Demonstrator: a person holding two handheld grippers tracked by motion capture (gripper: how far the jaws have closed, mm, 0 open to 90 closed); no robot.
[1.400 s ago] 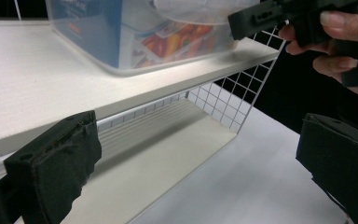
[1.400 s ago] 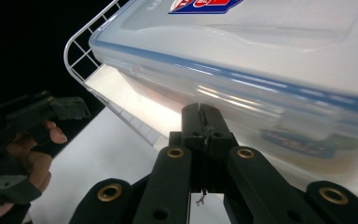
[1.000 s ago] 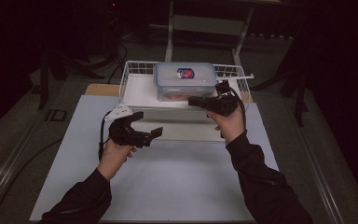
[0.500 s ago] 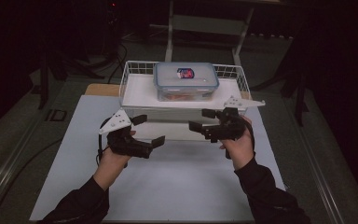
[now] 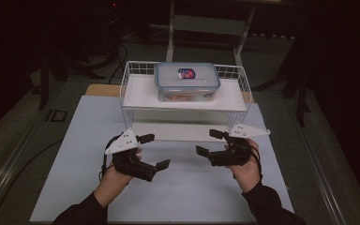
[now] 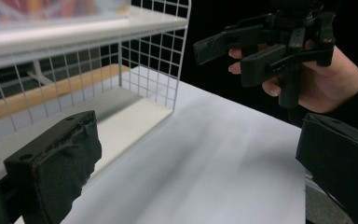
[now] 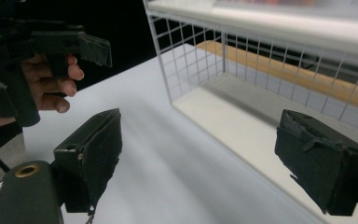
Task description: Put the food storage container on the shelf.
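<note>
A clear lidded container (image 5: pixel 187 82) with a small picture label stands on the top shelf of a white wire rack (image 5: pixel 131 84). Both grippers hover above the white mat in front of the rack, pointing at each other. My left gripper (image 5: pixel 154 151) is open with nothing between its fingers (image 6: pixel 56 163). My right gripper (image 5: pixel 208 142) is open too; its jaws have just been opening and hold nothing, and its pads (image 7: pixel 93 149) stand wide apart. The right gripper (image 6: pixel 265 51) shows in the left gripper view, and the left gripper (image 7: pixel 42 46) shows in the right gripper view.
The rack's lower shelf (image 5: pixel 178 132) is a bare white board just beyond both grippers. The white mat (image 5: pixel 187 187) covers the table (image 5: pixel 103 89), whose wooden edge peeks out behind the rack. Dark floor and metal stand legs (image 5: pixel 171 33) lie beyond.
My right gripper left the container's front edge on the top shelf, came down towards the person and its jaws opened wide. My left gripper drifted towards the near side.
</note>
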